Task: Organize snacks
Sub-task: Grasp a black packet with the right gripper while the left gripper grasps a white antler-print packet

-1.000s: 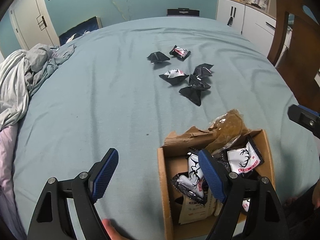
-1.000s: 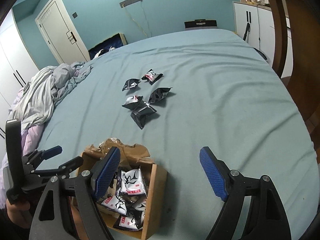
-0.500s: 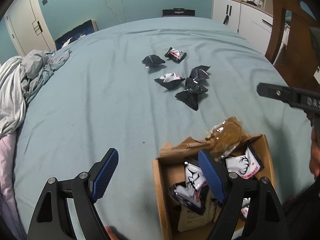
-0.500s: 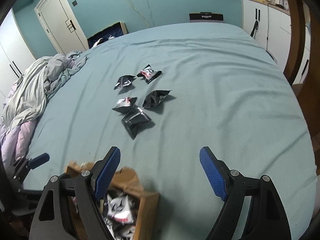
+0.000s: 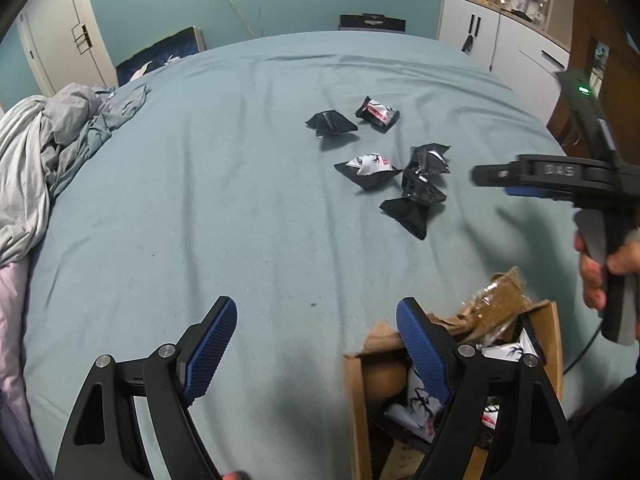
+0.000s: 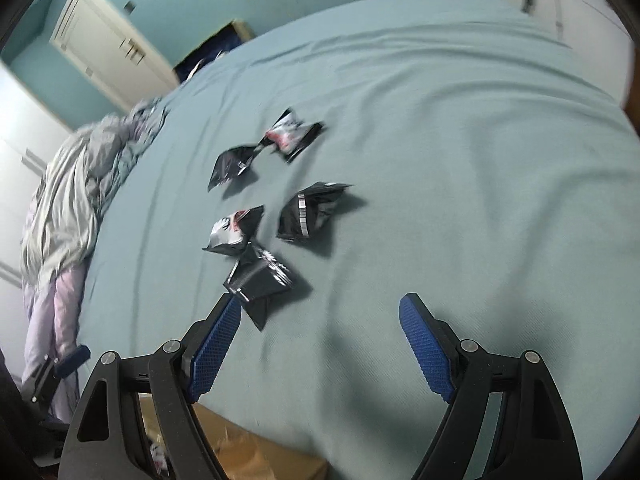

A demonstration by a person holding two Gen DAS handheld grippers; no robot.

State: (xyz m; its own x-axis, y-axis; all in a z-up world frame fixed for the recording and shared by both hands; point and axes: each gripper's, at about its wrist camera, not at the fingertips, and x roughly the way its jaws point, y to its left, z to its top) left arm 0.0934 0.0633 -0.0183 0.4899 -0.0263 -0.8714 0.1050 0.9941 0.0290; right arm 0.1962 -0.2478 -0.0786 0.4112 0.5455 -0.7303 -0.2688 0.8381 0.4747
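Just beyond the right hand-held gripper (image 6: 320, 344), agape, lie snack packets (image 6: 260, 276).

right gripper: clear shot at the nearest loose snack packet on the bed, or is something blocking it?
Probably yes. The right gripper is open and empty, and the nearest packet lies flat on the bedsheet just ahead of its left finger, slightly off-centre. Nothing lies between; the cardboard box sits behind it.
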